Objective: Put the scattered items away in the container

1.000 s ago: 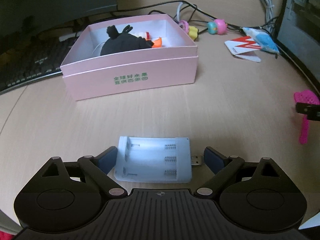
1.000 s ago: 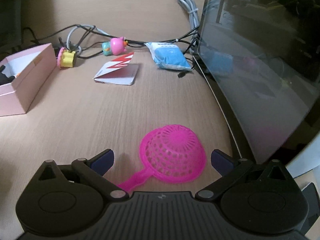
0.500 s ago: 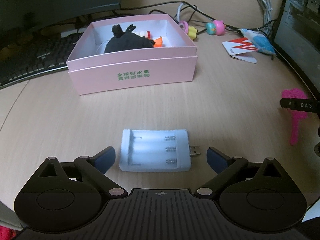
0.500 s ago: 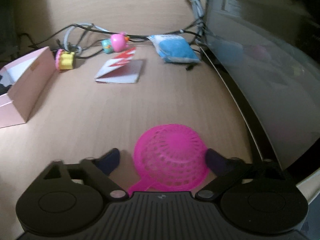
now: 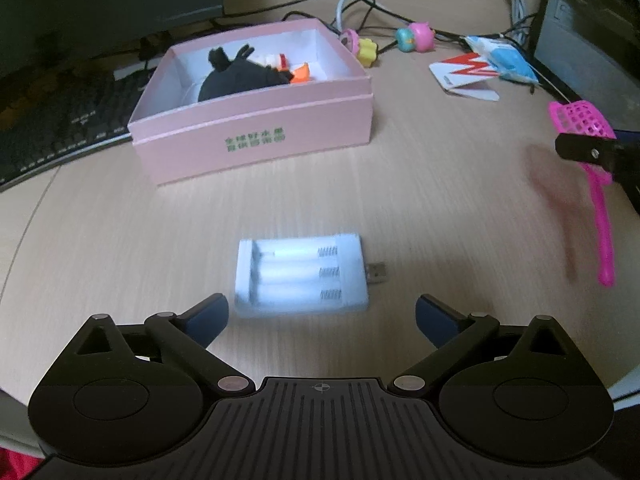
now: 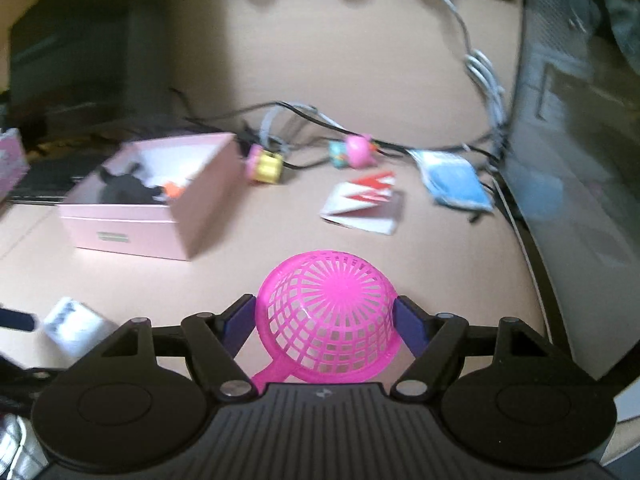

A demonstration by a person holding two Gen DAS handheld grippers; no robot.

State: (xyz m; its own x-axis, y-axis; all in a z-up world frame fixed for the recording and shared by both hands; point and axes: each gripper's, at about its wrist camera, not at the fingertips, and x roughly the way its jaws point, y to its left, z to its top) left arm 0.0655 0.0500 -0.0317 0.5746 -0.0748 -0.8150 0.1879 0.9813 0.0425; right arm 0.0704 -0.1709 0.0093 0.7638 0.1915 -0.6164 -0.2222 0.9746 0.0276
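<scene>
A white battery charger point(image 5: 302, 274) with a USB plug lies on the desk just ahead of my left gripper point(image 5: 320, 306). Its jaws are opening and stand wide on either side of the charger without touching it. Beyond it sits the pink box point(image 5: 256, 136), which holds a black plush toy point(image 5: 240, 76) and some orange bits. My right gripper point(image 6: 324, 310) is shut on the bowl of a pink plastic strainer point(image 6: 328, 312), pads pressing both sides. In the left wrist view the strainer point(image 5: 582, 120) hangs above the desk at the right edge, handle pointing down.
A black keyboard point(image 5: 52, 120) lies left of the box. Behind it are cables, a pink-yellow toy point(image 5: 360, 46) and a pink-teal toy point(image 5: 416, 34). A red-white card point(image 5: 466, 74) and a blue packet point(image 5: 504, 58) lie at the back right. A dark screen point(image 6: 580, 200) borders the right.
My right gripper closed on the pink strainer and lifted it off the desk, tilting up. My left gripper's jaws spread wider around the charger, which stayed on the desk.
</scene>
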